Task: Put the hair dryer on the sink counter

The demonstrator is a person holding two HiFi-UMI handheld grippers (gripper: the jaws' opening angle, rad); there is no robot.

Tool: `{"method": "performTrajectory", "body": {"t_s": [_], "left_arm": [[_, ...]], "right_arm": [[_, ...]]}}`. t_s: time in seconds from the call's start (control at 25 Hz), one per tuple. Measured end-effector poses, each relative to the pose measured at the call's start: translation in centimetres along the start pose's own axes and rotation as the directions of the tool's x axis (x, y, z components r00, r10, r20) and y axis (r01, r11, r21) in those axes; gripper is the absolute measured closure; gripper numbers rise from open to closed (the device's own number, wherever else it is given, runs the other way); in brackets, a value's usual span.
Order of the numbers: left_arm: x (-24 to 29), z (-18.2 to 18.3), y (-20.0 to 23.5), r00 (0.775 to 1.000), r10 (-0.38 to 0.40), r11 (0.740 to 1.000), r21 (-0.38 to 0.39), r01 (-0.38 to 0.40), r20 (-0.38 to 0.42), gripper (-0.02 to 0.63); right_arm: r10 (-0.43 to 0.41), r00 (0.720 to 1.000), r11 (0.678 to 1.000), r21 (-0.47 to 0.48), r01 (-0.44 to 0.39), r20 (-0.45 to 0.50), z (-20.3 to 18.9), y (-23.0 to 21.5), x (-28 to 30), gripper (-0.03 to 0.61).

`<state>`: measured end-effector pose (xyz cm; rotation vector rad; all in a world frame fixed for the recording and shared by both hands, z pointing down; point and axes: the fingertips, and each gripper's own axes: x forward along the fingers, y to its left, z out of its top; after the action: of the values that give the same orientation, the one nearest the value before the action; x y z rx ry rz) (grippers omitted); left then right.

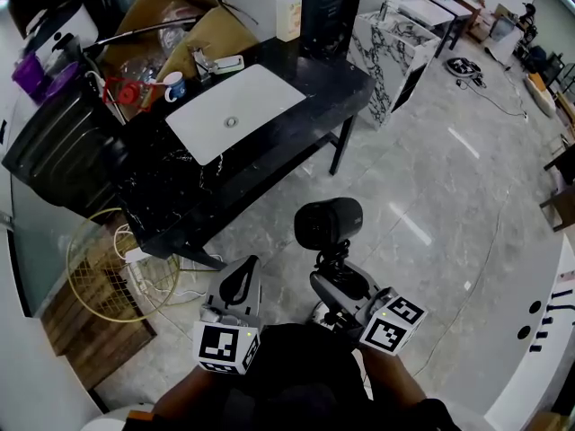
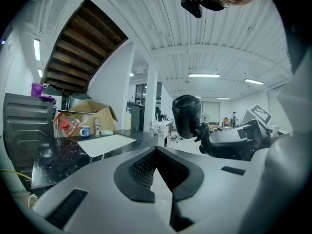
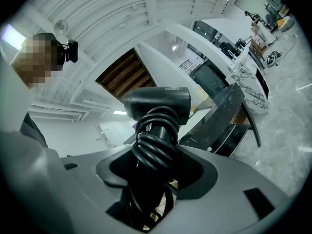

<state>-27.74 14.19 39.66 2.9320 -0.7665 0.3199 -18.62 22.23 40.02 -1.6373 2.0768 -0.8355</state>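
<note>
A person stood on a pale tiled floor, holding a gripper in each hand. The right gripper [image 1: 332,266] was clamped on the handle of a black hair dryer [image 1: 328,225], whose cord was wound round that handle; the barrel stood upright above the jaws. The left gripper [image 1: 240,283] carried nothing, its tips pressed together.

The hair dryer hung in the air over the floor, well apart from the front edge of the dark stone sink counter [image 1: 175,191]. A white basin [image 1: 235,110] filled the counter's middle, and a mug [image 1: 174,85] and a faucet [image 1: 202,64] crowded its back edge.

The carry probably called for a steady, level grip. The bare stone by the counter's near left corner looked the safest landing spot, clear of the basin. Releasing only once the barrel lay resting would likely keep it from rolling or tipping.
</note>
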Motion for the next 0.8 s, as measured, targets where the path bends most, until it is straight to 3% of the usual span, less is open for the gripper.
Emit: {"method": "performTrajectory", "body": {"t_s": [0.4,0.8], "left_arm": [[2.5,0.4,-3.4,1.0,-0.001,1.0,0.026,0.002,-0.018,0.604],[6.0,0.9,-10.4,1.0,-0.009,0.999,0.036,0.009,-0.012,0.604]], "right_arm": [[0.036,0.998,0.999,-0.014,-0.036,0.05,2.5,-2.1,-2.9,0.331],[0.051,0.998,0.997,-0.062,-0.049,0.026,4.7,-5.6,-8.2,0.331]]}}
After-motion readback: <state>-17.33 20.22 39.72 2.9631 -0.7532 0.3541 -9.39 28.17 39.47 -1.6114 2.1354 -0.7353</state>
